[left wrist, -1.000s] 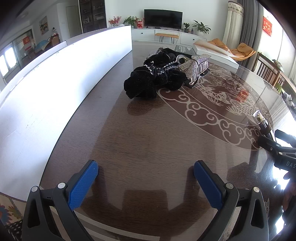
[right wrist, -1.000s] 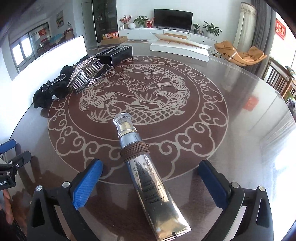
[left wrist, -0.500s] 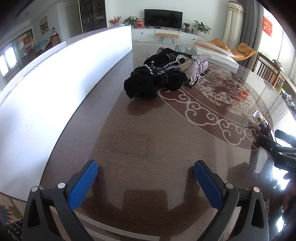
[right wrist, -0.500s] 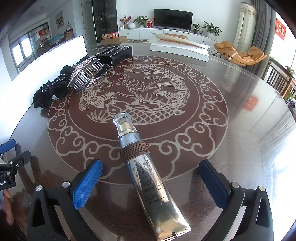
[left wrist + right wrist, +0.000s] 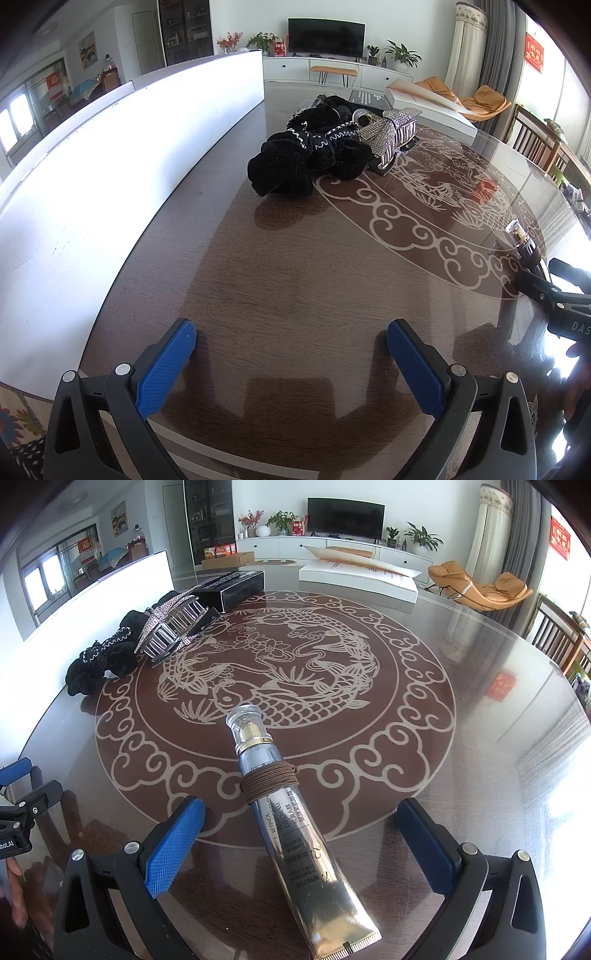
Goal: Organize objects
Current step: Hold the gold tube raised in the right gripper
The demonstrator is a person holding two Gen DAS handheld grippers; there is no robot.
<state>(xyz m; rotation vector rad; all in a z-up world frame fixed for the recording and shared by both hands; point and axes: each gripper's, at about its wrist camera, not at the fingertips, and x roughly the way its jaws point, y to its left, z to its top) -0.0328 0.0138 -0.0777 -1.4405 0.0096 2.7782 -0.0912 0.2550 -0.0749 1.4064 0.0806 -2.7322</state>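
Observation:
A silver cream tube (image 5: 291, 816) with a clear cap and a brown hair tie (image 5: 269, 781) wound around it lies on the glass table between the blue pads of my open right gripper (image 5: 299, 845). The tube's cap also shows in the left wrist view (image 5: 522, 238). My left gripper (image 5: 291, 363) is open and empty over bare table near its front edge. A black velvet scrunchie (image 5: 303, 162) and a rhinestone hair claw (image 5: 393, 134) lie together farther back; they also show in the right wrist view, scrunchie (image 5: 99, 661), claw (image 5: 170, 626).
A long white panel (image 5: 110, 177) runs along the table's left side. A black box (image 5: 231, 587) and a white flat box (image 5: 356, 578) lie at the far side. The right gripper's body (image 5: 557, 295) shows at the left view's right edge. Wooden chairs (image 5: 557, 638) stand at the right.

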